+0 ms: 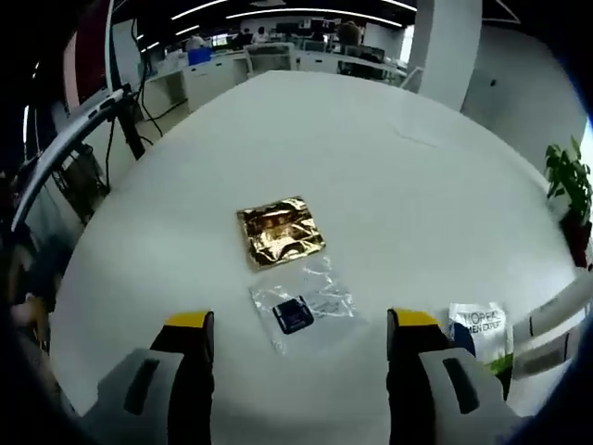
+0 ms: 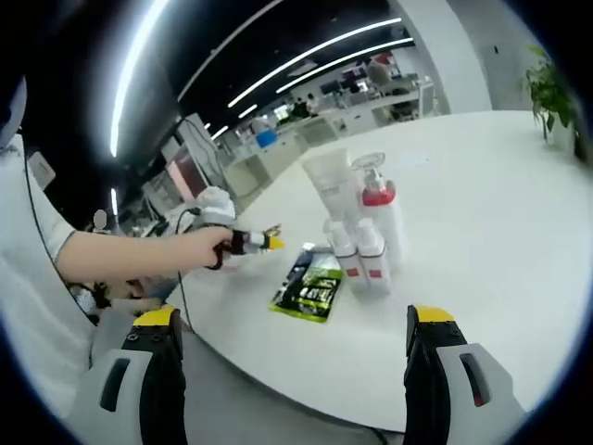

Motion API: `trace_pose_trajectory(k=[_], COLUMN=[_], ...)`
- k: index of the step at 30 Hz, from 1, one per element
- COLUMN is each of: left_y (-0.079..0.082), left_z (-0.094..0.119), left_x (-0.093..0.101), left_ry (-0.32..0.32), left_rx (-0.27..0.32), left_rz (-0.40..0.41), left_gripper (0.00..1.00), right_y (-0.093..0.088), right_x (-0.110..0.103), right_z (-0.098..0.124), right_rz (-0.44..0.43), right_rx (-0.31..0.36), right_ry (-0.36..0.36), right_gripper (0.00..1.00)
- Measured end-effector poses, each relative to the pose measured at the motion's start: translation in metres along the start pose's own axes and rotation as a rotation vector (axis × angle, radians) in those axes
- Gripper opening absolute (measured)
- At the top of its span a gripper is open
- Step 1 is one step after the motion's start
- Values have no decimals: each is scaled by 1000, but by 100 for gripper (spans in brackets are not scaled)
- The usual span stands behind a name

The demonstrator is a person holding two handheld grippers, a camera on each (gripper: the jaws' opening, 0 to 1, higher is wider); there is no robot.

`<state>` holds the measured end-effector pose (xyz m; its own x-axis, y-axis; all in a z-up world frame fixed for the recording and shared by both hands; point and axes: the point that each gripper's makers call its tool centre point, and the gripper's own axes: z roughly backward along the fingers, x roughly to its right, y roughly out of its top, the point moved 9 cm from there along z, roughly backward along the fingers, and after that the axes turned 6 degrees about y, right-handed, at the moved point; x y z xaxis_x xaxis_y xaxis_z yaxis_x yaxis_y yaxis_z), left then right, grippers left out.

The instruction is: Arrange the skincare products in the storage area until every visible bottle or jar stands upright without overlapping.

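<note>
Left gripper view: looks down on a white table (image 1: 389, 167). Left gripper (image 1: 301, 348) at the bottom of the frame, jaws spread wide, released, nothing between them, yellow tips above the tabletop. Gold sachet (image 1: 280, 232) lying flat at frame centre. Clear packet (image 1: 304, 306) with a dark blue square inside just below it, apart from the gold one, between the two jaws in the frame. White-and-green pouch (image 1: 484, 334) at lower right, just beside the right-hand jaw. Potted plant (image 1: 570, 185) at the right edge, off the table. Office desks along the top.

Right gripper view: right gripper (image 2: 296, 343) at the bottom, jaws wide apart, released, empty, hanging off the table's near edge. Bottles clustered upright at frame centre: pump bottle (image 2: 382, 209) with a red collar, pale tube (image 2: 330, 176) to its upper left, two small white bottles (image 2: 357, 255) with red bands in front, side by side and touching. Green-and-black sachet (image 2: 310, 287) lying flat just left of the small bottles. Person's hand (image 2: 199, 246) at centre left, holding the left gripper (image 2: 269, 241) above the table; cannot tell there how its jaws stand. White sleeve at far left.
</note>
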<state>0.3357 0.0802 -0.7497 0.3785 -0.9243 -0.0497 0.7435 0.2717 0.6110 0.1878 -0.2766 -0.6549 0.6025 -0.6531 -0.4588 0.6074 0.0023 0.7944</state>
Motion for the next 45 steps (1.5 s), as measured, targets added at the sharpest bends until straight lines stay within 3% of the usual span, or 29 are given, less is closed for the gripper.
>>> trace_pose_trajectory(k=[4,14,19,30,38,45], left_y=[1,0,3,0,-2,-8], left_z=[-10,-9,-13,-11,4,21], left_x=[0,1,1,-7,-6,-10], left_ry=[-9,-11,-34,-56,-159,-208], left_rx=[-6,14,48,81,151,203], left_rz=[-12,-57,-96,-123,-169,-213], left_gripper=[63,54,38,40,40,40], right_y=[0,0,0,0,0,1], right_x=[1,1,3,1,0,-3], right_z=[0,0,0,-1,-1,-2], right_rz=[-2,-3,-5,-1,4,10], right_rx=[-3,-3,-4,-8,-6,-7], right_ry=[-2,-6,-6,-3,3,14], right_gripper=[99,99,99,99,99,99])
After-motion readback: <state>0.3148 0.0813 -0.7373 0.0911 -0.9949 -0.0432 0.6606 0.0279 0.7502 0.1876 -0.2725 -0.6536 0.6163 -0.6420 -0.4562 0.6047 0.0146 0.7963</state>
